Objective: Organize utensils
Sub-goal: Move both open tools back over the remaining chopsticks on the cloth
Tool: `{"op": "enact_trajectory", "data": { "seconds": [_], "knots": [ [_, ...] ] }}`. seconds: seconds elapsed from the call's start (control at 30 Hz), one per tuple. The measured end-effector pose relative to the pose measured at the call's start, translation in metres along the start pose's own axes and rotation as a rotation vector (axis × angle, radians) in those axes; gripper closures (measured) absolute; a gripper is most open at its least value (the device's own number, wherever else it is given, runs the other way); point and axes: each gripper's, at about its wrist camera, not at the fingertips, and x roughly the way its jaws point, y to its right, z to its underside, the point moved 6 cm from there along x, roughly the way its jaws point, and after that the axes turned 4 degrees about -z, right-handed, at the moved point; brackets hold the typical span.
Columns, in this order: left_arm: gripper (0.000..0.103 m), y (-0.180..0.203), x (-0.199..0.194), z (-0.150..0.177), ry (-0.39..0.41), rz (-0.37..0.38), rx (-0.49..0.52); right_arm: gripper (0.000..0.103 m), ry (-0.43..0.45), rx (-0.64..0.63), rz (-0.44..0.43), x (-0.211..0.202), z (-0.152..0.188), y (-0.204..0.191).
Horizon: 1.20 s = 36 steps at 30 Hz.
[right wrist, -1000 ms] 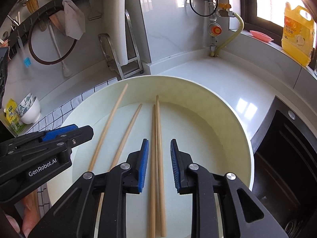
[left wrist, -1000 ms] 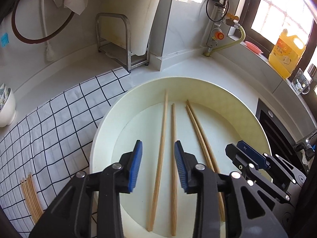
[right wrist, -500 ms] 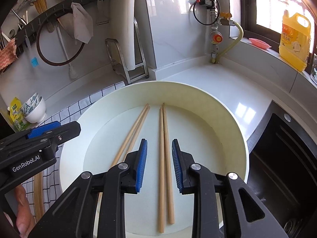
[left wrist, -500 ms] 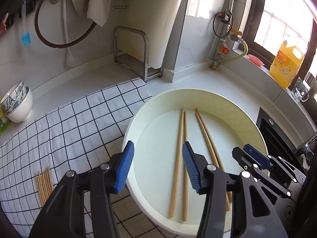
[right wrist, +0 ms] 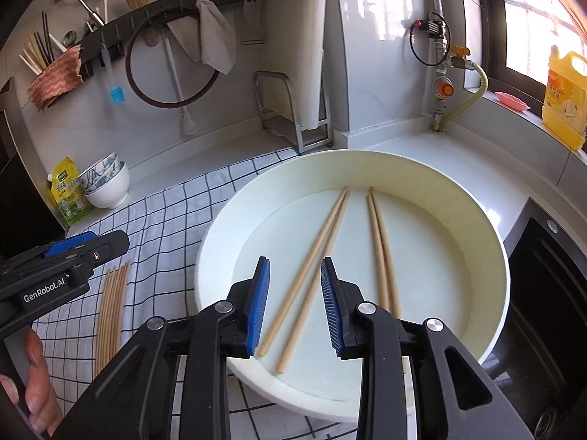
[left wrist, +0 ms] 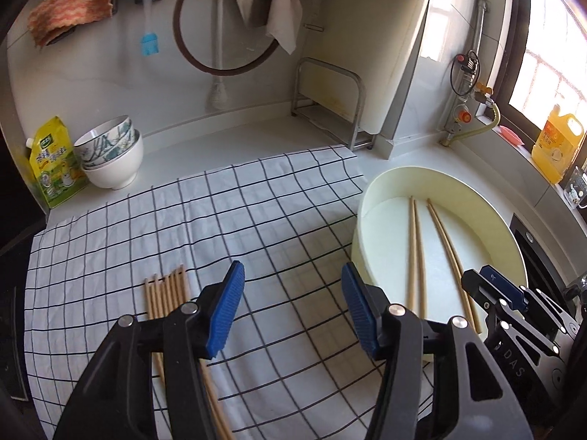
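Note:
Several wooden chopsticks (right wrist: 381,253) lie in a round cream basin (right wrist: 488,234), as two pairs; they show in the left wrist view too (left wrist: 416,249). A row of more chopsticks (left wrist: 165,293) lies on the checked cloth (left wrist: 220,220), also seen in the right wrist view (right wrist: 110,300). My left gripper (left wrist: 290,311) is open and empty above the cloth, between the row and the basin (left wrist: 363,227). My right gripper (right wrist: 295,304) is open and empty above the basin's near side, over the left pair (right wrist: 312,271).
Stacked bowls (left wrist: 110,157) and a green-yellow pouch (left wrist: 51,165) stand at the back left. A metal rack (left wrist: 330,102) stands by the wall. A yellow jug (right wrist: 565,91) sits on the sill. A black sink (right wrist: 550,311) lies right of the basin.
My left gripper has moved left and back from over the basin to over the cloth and opened wider. My right gripper has pulled back, shifted left and opened wider.

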Motion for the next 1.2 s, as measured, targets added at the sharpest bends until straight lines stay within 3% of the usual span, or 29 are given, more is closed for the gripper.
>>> {"op": "enact_trajectory", "data": {
  "seconds": [0.2, 0.53, 1.2],
  "knots": [
    [0.047, -0.038, -0.016, 0.012, 0.013, -0.064, -0.028, 0.071, -0.009, -0.045, -0.046, 0.000, 0.010, -0.040],
    [0.046, -0.082, -0.021, 0.039, -0.008, -0.102, -0.074, 0.070, -0.034, -0.115, -0.112, 0.005, 0.027, -0.092],
    [0.045, -0.147, -0.006, 0.083, -0.075, -0.153, -0.141, 0.067, -0.096, -0.217, -0.154, 0.025, 0.049, -0.147]
  ]
}}
